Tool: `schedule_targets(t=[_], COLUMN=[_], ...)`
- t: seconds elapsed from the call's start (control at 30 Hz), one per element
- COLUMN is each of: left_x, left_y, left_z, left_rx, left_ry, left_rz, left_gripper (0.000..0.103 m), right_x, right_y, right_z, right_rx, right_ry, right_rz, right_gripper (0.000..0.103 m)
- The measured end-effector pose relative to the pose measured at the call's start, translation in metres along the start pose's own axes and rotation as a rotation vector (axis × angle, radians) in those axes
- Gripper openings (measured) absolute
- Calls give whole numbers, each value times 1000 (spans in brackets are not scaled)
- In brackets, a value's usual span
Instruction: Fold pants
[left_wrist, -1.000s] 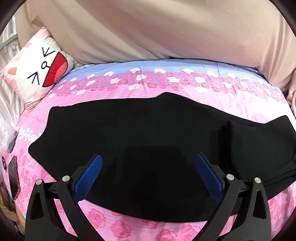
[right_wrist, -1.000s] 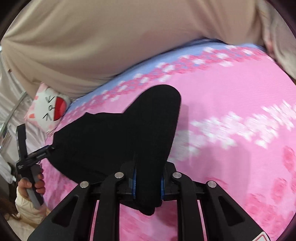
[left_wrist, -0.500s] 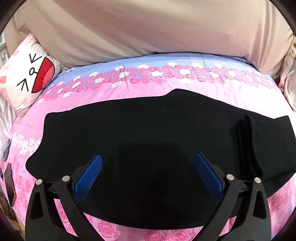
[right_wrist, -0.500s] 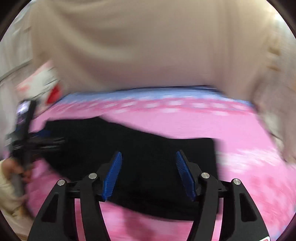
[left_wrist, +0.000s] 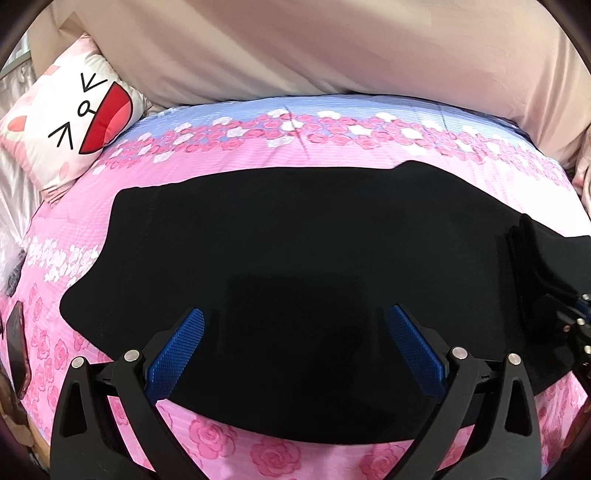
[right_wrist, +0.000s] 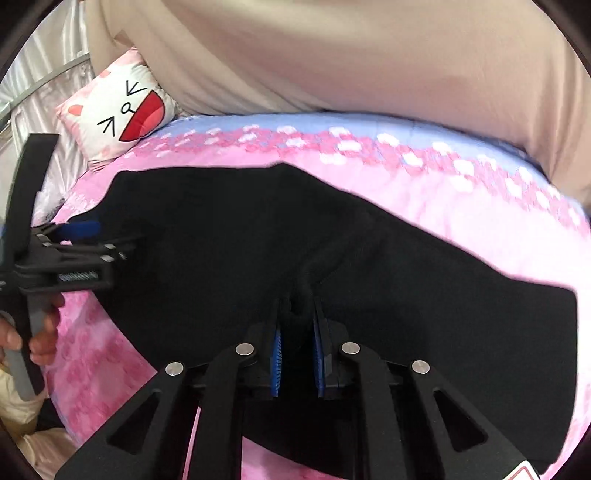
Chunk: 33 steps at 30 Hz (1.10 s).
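The black pants (left_wrist: 295, 240) lie spread flat across the pink flowered bed (left_wrist: 258, 155). My left gripper (left_wrist: 295, 332) hangs open just above their near edge, with nothing between its blue pads. My right gripper (right_wrist: 298, 339) is shut on a pinched ridge of the pants (right_wrist: 332, 240) at their near edge. The cloth bunches up into its jaws. In the left wrist view the right gripper (left_wrist: 576, 325) shows at the far right edge, on a raised fold of the pants. In the right wrist view the left gripper (right_wrist: 74, 240) shows at the left, held by a hand.
A white cat-face pillow (left_wrist: 74, 125) leans at the bed's far left corner. A beige sheet (left_wrist: 332, 48) hangs along the far side. A dark phone (left_wrist: 18, 350) lies at the left edge of the bed.
My right gripper let go of the folded-over leg, opened, came down on the near edge and shut on the cloth. The left gripper stayed open and drifted a little.
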<state>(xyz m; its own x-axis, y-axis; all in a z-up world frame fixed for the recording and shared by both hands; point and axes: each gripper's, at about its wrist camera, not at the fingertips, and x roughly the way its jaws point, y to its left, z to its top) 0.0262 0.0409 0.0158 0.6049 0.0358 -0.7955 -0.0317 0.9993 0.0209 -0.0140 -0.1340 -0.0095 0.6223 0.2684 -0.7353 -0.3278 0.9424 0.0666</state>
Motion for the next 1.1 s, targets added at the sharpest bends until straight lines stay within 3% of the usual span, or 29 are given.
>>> schedule_targets(t=[0.13, 0.27, 0.4, 0.43, 0.53, 0.57, 0.63, 0.77, 0.87, 0.97, 1.1], left_x=[2, -5, -15, -13, 1, 9, 18, 21, 23, 9, 9], left_y=[8, 29, 96, 115, 170, 183, 191, 178, 169, 181, 200], left_z=[1, 0, -1, -2, -14, -20, -23, -17, -11, -23, -42], left_rx=[-14, -58, -302, -380, -631, -707, -771, -797, -777, -881, -972], left_ry=[-5, -29, -71, -58, -19, -12, -6, -43, 2, -30, 6], left_rz=[0, 27, 8, -2, -62, -129, -158, -54, 29, 23, 51], left_gripper=[98, 98, 98, 98, 98, 98, 98, 98, 98, 98, 98], right_x=[31, 4, -46, -56, -67, -68, -68, -71, -79, -90, -91], right_y=[14, 14, 1, -7, -33, -41, -60, -88, -104, -113, -119], right_z=[-5, -5, -9, -13, -20, -24, -31, -45, -54, -63, -70], right_rx=[-8, 20, 47, 75, 164, 193, 266, 399, 485, 517, 505], right_ry=[61, 0, -148, -170, -174, -165, -141, -134, -163, -198, -183], right_rz=[32, 92, 24, 1, -34, -40, -45, -19, -8, -18, -34], right_gripper=[16, 41, 72, 74, 74, 74, 74, 74, 74, 74, 74])
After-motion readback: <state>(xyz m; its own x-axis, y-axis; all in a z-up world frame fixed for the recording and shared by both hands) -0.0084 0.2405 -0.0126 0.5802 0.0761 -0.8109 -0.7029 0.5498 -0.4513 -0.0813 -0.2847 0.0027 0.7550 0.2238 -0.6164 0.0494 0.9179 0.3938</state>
